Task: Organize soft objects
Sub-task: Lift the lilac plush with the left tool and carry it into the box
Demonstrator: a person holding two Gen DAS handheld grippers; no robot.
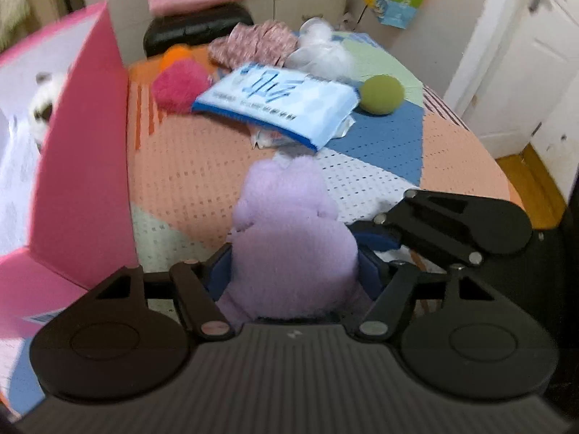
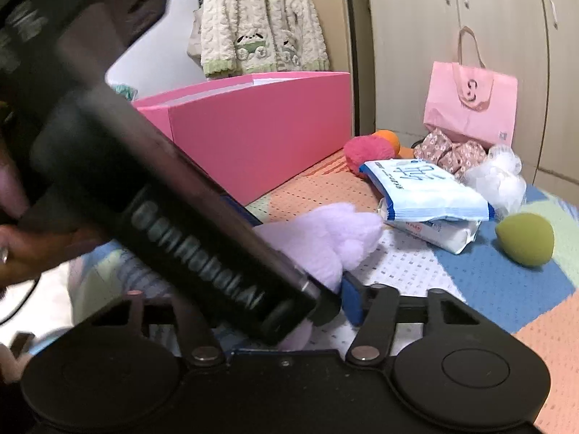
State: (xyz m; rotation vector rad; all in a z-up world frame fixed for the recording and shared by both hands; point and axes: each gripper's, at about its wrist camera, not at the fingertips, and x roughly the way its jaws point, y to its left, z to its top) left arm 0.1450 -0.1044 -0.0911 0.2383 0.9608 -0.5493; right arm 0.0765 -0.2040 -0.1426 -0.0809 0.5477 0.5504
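- Tall open pink cardboard box [image 1: 83, 166] stands on the left of the bed; a white and dark plush shape [image 1: 43, 105] shows inside it. I judge this the collecting bin.
- Patchwork perforated mat [image 1: 188, 166] in peach, blue, white and green covers the surface.
- Fuzzy lilac plush toy [image 1: 289, 238] sits near the front of the mat, just right of the box, well apart from the rest of the pile.
- Left gripper [image 1: 293, 271] is clenched on the plush toy, blue pads pressing its lower body from both sides.
- Right gripper [image 2: 349, 298]: its right blue pad lies just beside the plush, but the other handle crosses the view and hides the left finger. Cannot tell whether it grips or is released.
- Step in hand, by my reading: the lilac plush is picked and about to go into the pink box.
- Next move calls for a lift clear of the box wall, a swing left, then release over the opening; the right tool should stay out of the path.
- Still to sort at the far end: blue-and-white soft tissue packet [image 1: 278, 105], white mesh bath pouf [image 1: 318, 50], floral fabric bundle [image 1: 253, 43], magenta pom-pom [image 1: 179, 88], olive-green egg-shaped sponge [image 1: 381, 94].
- Writing: large blue characters on the packet, too blurred to read. Raised lettering along the black handle [image 2: 188, 238], not legible. Pale pink tote bag [image 2: 470, 108] bears an "S"-like mark.
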